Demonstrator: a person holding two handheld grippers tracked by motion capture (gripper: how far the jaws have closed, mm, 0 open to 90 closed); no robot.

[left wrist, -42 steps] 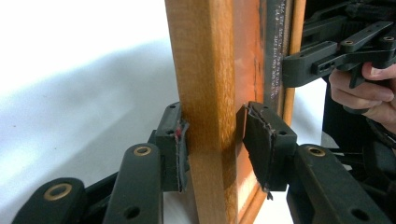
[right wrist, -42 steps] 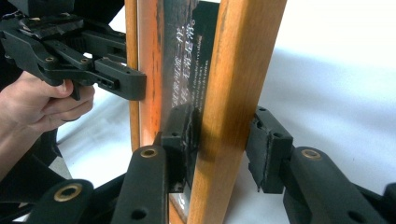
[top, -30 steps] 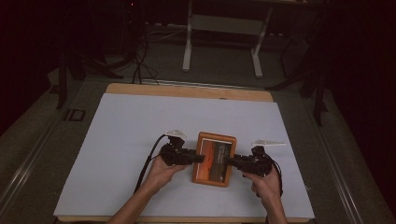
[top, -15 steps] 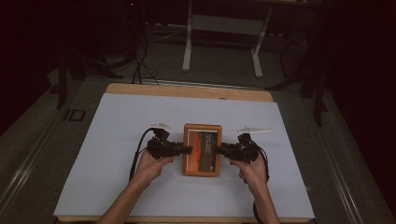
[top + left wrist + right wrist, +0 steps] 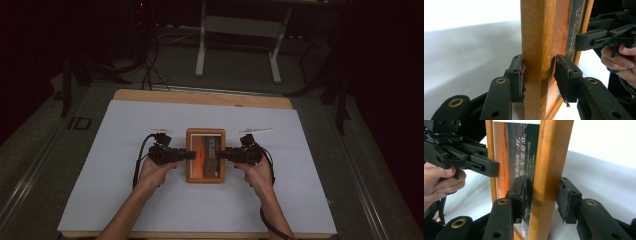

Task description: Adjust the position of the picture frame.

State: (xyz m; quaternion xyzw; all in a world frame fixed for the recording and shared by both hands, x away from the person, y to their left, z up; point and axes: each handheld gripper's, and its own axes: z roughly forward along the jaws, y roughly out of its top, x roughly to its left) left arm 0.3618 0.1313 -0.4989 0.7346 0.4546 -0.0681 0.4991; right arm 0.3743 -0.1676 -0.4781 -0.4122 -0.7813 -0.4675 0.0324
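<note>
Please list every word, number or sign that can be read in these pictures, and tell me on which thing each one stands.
None can be read with certainty.
Wooden picture frame: the picture inside carries columns of small pale characters, too blurred to read.
The same picture in the left gripper view: a line of tiny print along its dark edge, unreadable.
Left tongs and right tongs: no lettering visible.
</note>
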